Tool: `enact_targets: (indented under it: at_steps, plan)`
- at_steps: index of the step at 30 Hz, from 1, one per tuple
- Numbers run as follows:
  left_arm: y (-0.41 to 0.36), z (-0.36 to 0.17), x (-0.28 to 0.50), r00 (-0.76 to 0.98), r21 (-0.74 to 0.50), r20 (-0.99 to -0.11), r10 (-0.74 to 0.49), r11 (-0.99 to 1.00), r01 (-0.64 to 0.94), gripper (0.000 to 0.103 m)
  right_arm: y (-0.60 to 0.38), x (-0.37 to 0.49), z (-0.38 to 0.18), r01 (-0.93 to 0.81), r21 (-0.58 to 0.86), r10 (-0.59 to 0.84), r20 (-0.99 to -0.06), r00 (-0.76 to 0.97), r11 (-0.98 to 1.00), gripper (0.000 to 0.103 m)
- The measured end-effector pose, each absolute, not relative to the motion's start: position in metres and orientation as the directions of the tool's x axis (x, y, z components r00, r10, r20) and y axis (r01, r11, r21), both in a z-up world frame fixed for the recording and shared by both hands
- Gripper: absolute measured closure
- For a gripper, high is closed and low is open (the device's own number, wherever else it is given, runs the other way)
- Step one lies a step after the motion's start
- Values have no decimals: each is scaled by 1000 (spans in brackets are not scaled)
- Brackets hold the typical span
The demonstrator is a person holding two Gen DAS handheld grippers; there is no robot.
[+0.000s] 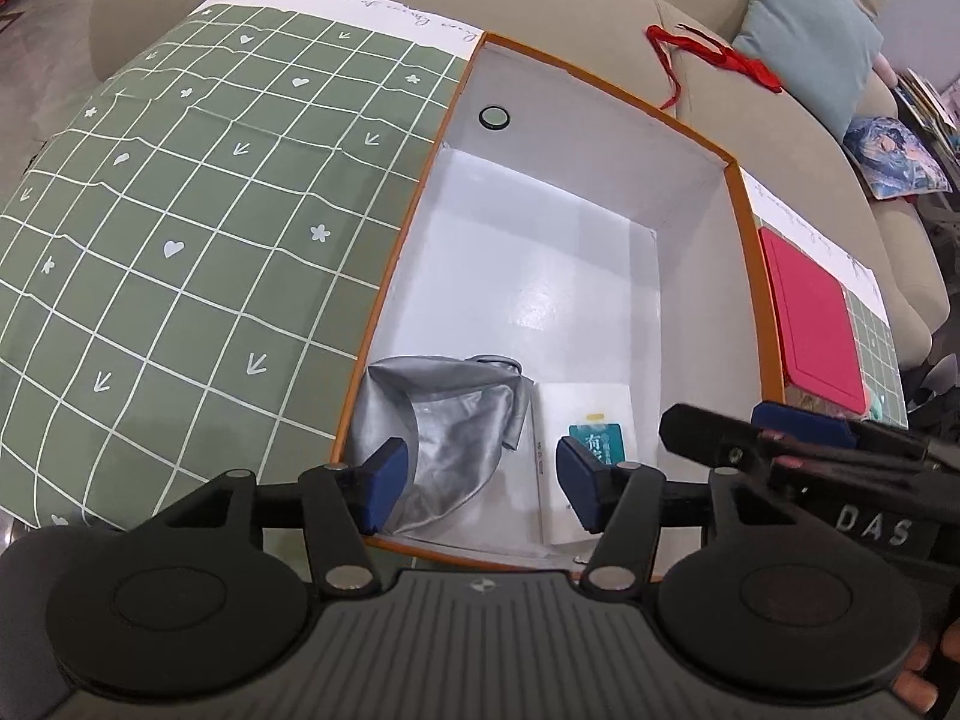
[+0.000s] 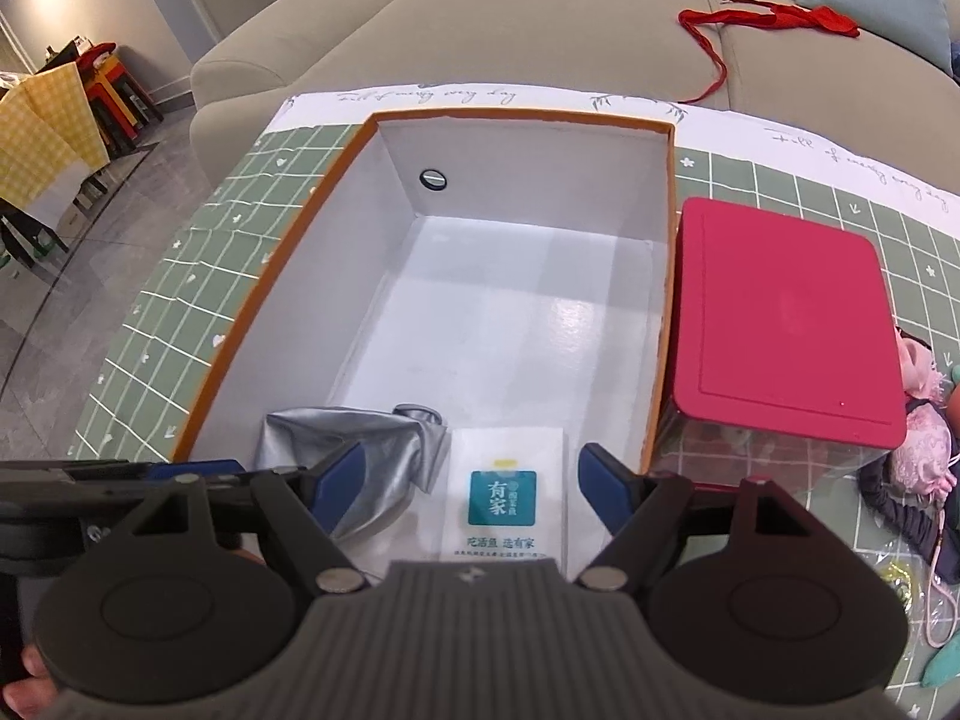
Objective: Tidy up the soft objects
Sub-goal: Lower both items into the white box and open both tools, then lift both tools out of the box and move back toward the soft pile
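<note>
Loading the box (image 2: 210,360)
We are holding both grippers, left (image 1: 483,483) and right (image 2: 471,480), wide open and empty over the cloth (image 2: 360,456) and packet (image 2: 507,492), freeing them inside

- Left wrist cam: rides the left hand-held gripper (image 1: 474,480), looks steeply down, close, over the near-left corner of the orange box (image 1: 414,192) on the tabletop (image 1: 180,210).
- Right wrist cam: on the right hand-held gripper (image 2: 468,480), same tilt, over the box's near edge.
- Shared: box interior, silver cloth (image 1: 444,420), white packet (image 2: 510,492), red lid (image 2: 780,306), sofa (image 2: 510,30).
</note>
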State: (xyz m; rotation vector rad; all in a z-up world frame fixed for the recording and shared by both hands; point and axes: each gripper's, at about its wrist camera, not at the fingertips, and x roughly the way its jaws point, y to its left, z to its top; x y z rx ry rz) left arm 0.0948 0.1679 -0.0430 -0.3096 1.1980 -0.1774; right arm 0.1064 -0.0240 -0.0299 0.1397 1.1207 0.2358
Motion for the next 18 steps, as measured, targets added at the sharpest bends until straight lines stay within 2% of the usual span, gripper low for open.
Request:
enact_targets:
  at_steps: [11, 18]
  plan:
    - [158, -33, 90, 386, -305, -877, -285, 952, 9, 32, -29, 99, 0, -141, 294, 326, -825, 461, 945, 26]
    - [148, -13, 85, 448, -288, -850, -279, 956, 48, 29, -34, 91, 20, -156, 289, 327, -801, 502, 945, 19]
